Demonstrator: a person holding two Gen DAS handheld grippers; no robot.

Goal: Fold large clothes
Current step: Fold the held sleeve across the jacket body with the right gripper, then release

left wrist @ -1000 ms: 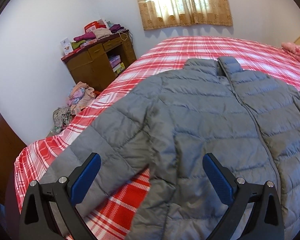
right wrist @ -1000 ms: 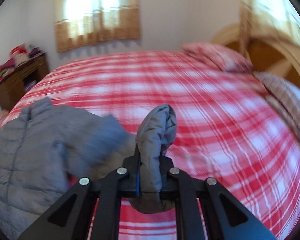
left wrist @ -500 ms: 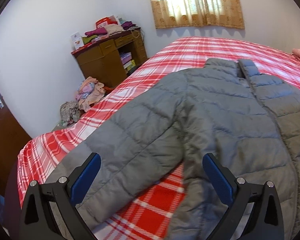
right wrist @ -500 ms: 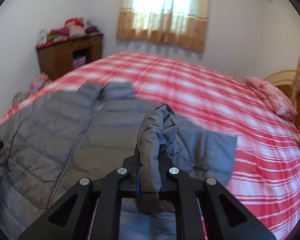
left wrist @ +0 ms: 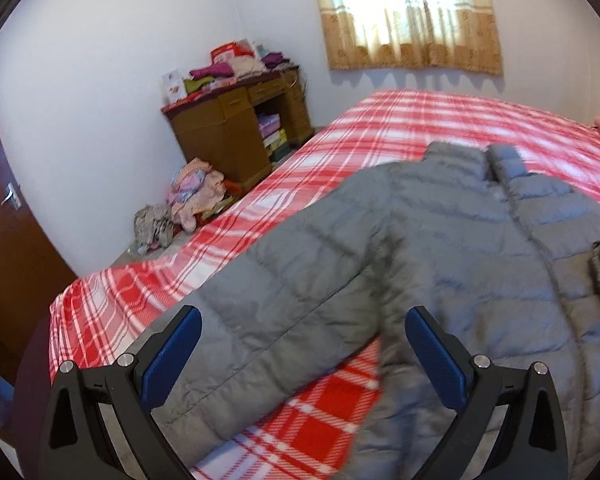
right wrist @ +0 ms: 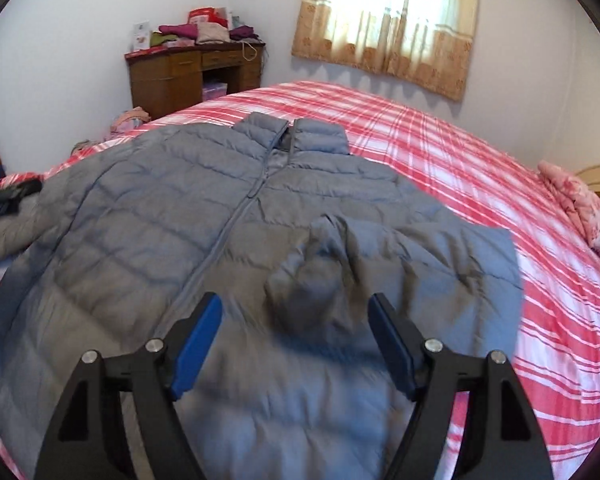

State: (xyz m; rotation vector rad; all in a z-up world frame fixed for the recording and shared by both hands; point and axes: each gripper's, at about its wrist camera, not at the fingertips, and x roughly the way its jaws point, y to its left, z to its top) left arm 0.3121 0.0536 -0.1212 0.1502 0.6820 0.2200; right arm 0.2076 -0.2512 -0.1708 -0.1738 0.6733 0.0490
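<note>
A grey quilted jacket (right wrist: 172, 232) is spread front-up on a red and white checked bed (right wrist: 480, 168), its collar toward twelve o'clock in the right wrist view. One sleeve (right wrist: 380, 264) is folded across the jacket's chest, and its crumpled cuff end is seen just ahead of the right gripper (right wrist: 294, 344), between the two blue pads and slightly toward twelve o'clock. The right gripper is spread wide and nothing is held in it; whether the cuff is touched by the pads cannot be told.

In the left wrist view, the left gripper (left wrist: 300, 360) is likewise spread wide with nothing gripped. The other sleeve (left wrist: 260, 340) is laid out straight on the bed, running from the shoulder at about one o'clock down between the pads toward seven o'clock. The jacket's body is seen from twelve to four o'clock of this gripper.

A wooden desk (left wrist: 236, 132) piled with clothes is placed against the wall at eleven o'clock, and a curtained window (left wrist: 412, 16) is seen at twelve.
</note>
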